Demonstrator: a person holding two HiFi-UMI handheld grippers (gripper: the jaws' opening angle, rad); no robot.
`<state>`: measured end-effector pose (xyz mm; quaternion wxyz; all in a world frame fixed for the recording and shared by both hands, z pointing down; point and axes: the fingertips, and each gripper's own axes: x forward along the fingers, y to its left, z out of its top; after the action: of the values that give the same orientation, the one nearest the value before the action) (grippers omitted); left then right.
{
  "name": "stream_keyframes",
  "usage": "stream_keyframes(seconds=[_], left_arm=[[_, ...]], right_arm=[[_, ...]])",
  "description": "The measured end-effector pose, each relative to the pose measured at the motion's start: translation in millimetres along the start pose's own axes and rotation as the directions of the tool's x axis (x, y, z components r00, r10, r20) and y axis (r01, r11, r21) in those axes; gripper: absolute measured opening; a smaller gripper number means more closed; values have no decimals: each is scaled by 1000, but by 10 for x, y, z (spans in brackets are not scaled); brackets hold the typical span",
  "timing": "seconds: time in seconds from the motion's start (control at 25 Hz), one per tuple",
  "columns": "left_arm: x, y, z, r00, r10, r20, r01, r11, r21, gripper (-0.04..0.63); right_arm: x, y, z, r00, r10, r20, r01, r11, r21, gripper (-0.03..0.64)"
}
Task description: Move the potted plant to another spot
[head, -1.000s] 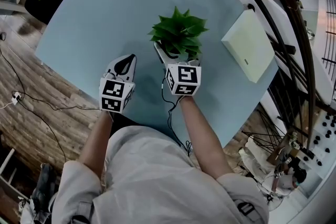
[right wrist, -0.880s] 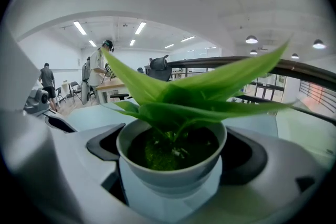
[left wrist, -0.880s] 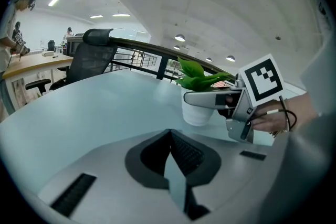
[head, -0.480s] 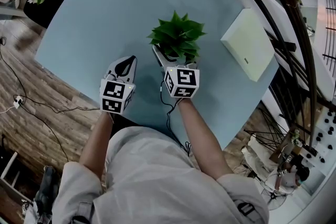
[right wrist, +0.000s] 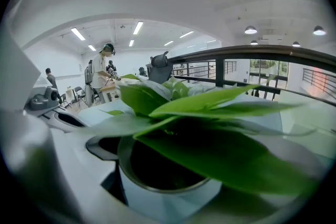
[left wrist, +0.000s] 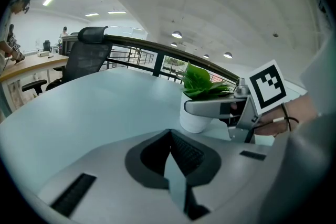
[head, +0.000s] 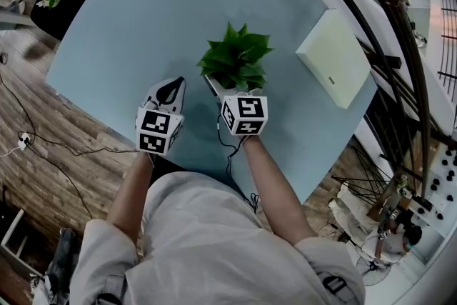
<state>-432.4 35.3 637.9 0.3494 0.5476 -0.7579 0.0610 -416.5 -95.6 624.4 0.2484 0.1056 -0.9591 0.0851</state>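
Fingers (left wrist: pixel 210 106) of the right gripper (head: pixel 232 88) are clamped on the white pot (left wrist: pixel 195 120) of the potted plant (head: pixel 236 57), one finger lying across the pot just under its rim. In the right gripper view the pot's dark opening and broad green leaves fill the frame between the jaws. Just to the left, the left gripper (head: pixel 169 88) rests on the light blue table (head: pixel 143 11) with its jaws closed together on nothing.

Over the last second the plant and the right gripper have slid a little toward the person and toward the left gripper, while the left gripper has stayed where it was. That suggests the move is under way, with the grip secure and the pot travelling. Whether its base is clear of the table cannot be told.

Farther out, a pale flat box (head: pixel 333 68) lies near the table's right edge, well apart from the plant. Beyond the table a dark railing (left wrist: pixel 157 50) curves past an office chair (left wrist: pixel 86 55).
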Motion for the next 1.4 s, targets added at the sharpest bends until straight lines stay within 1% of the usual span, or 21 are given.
stream_keyframes(seconds=[0.28, 0.48, 0.6, 1.2, 1.4], left_arm=[[27, -127, 23, 1000, -20, 1, 20, 1000, 14, 12], [60, -195, -38, 999, -32, -10, 32, 999, -10, 12], [69, -216, -52, 999, -34, -14, 33, 999, -11, 12], [106, -397, -88, 999, -47, -25, 47, 999, -2, 12], [113, -455, -120, 996, -68, -48, 69, 998, 6, 12]], right_arm=[[-110, -6, -127, 1000, 17, -24, -16, 1000, 24, 571], [-222, 6, -180, 1000, 24, -20, -23, 999, 34, 572], [-258, 15, -221, 999, 26, -27, -25, 999, 36, 572], [-488, -101, -400, 999, 8, -51, -5, 999, 50, 572], [-584, -129, -526, 997, -6, -73, 10, 998, 55, 572]])
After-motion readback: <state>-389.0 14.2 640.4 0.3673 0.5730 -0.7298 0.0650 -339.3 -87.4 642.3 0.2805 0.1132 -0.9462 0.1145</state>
